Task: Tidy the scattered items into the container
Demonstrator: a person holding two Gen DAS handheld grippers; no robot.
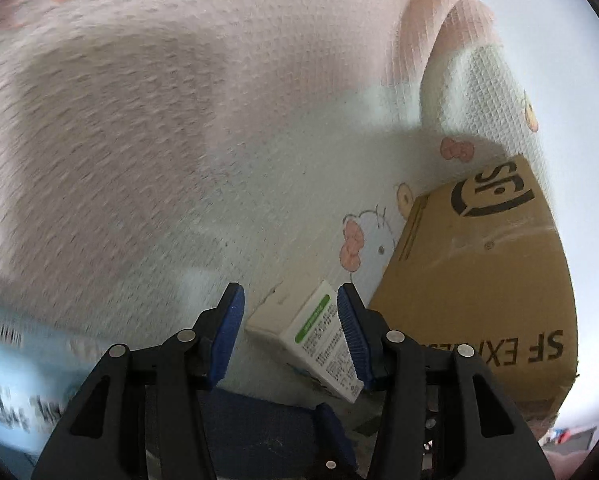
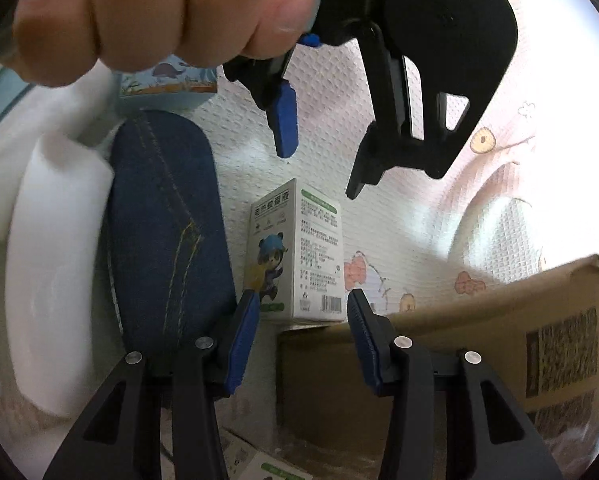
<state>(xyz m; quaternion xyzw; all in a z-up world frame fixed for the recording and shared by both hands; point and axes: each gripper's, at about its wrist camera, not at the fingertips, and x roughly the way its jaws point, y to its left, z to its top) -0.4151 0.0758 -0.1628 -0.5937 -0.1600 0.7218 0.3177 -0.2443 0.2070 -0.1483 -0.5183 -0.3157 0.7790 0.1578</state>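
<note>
A white and green carton with a cartoon panda (image 2: pixel 295 256) lies on the patterned bed cover beside the brown cardboard box (image 2: pixel 439 360). In the left wrist view the carton (image 1: pixel 319 340) lies just beyond my open left gripper (image 1: pixel 289 304), close to its right finger, with the cardboard box (image 1: pixel 479 280) to the right. My right gripper (image 2: pixel 299 314) is open and empty just short of the carton. The left gripper (image 2: pixel 319 172), held by a hand, hovers open over the carton in the right wrist view. A blue denim case (image 2: pixel 167 224) lies left of the carton.
A white plastic item (image 2: pixel 47 264) lies left of the denim case. A light blue picture box (image 2: pixel 167 80) sits behind it. Another green and white carton (image 2: pixel 259 468) shows at the bottom edge. A blurred blue packet (image 1: pixel 15 392) lies at the lower left.
</note>
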